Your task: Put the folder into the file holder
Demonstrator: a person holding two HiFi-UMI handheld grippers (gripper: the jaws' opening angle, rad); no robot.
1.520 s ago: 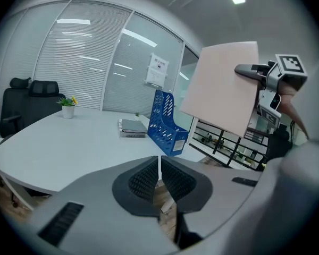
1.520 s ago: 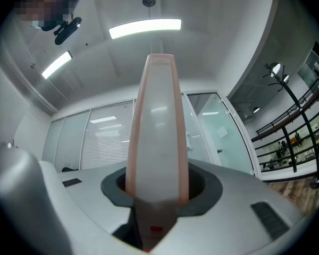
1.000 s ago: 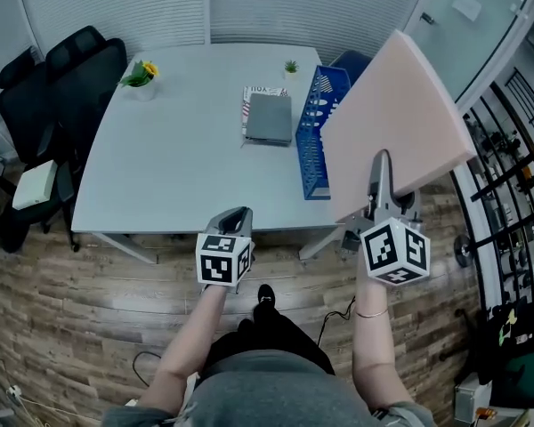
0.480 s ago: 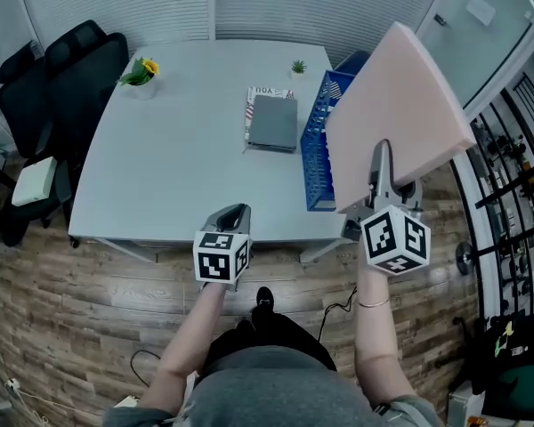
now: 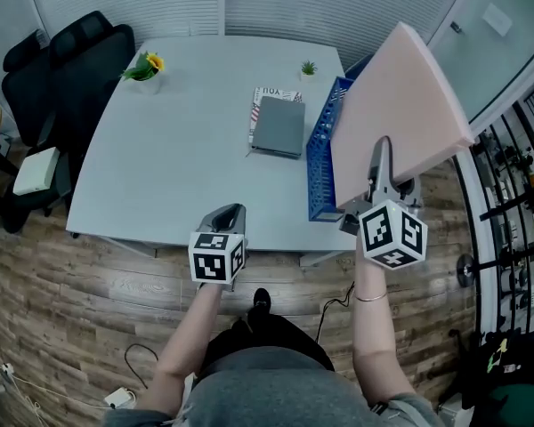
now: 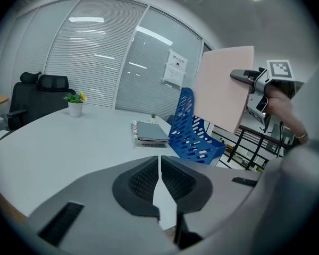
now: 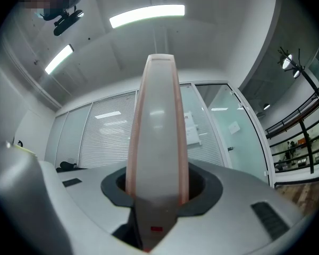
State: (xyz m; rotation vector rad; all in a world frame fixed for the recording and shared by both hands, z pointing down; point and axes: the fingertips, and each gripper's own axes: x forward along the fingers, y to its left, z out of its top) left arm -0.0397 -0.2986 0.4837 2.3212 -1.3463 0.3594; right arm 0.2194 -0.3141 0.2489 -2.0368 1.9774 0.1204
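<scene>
A large pink folder (image 5: 400, 114) stands on edge in the air, above the table's right end. My right gripper (image 5: 383, 163) is shut on its lower edge. In the right gripper view the folder (image 7: 157, 137) rises straight up between the pads of the right gripper (image 7: 158, 193). The blue file holder (image 5: 322, 154) stands on the table, just left of and below the folder. My left gripper (image 5: 231, 213) hovers at the table's front edge, shut and holding nothing. The left gripper view shows the file holder (image 6: 194, 134) with the folder (image 6: 223, 86) to its right and higher.
A grey folder on a stack of papers (image 5: 279, 124) lies left of the file holder. On the white table (image 5: 178, 149) a yellow flower pot (image 5: 145, 68) stands far left and a small plant (image 5: 309, 68) at the back. Black chairs (image 5: 67, 69) stand at the left.
The right gripper and the pink folder have edged slightly up and toward the table. The left gripper has barely moved. The head view has shifted a little.
</scene>
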